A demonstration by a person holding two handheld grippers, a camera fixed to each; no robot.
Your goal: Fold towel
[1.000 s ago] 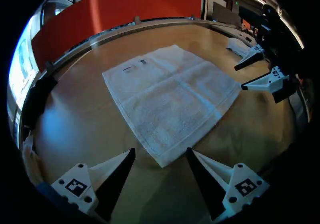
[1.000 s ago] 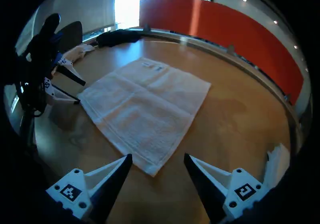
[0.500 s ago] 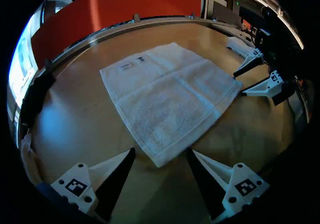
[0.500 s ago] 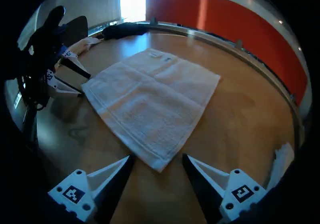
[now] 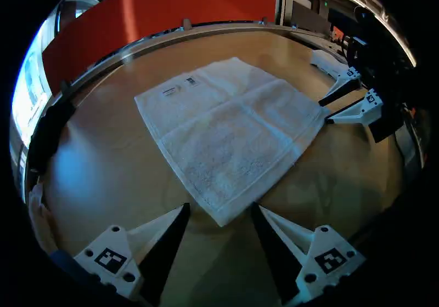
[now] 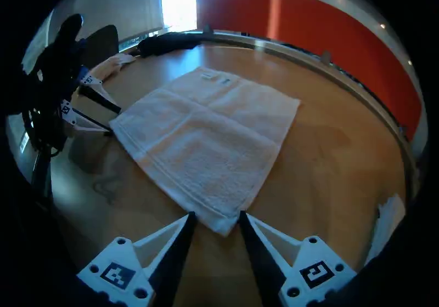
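Towel (image 5: 230,137) lies flat on the wooden table (image 5: 110,164), with one corner pointing into each gripper. The left gripper (image 5: 219,205) has its fingers spread wide, the corner lying between the tips. The right gripper (image 6: 217,214) has its fingers narrower but parted, closely flanking its corner without clearly pinching it.

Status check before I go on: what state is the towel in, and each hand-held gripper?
Towel: lying flat on the table, faint crease lines, no corner lifted.
Left hand-held gripper: open, fingers either side of a towel corner, not gripping.
Right hand-held gripper: open, narrower gap, straddling another corner, not clamped.
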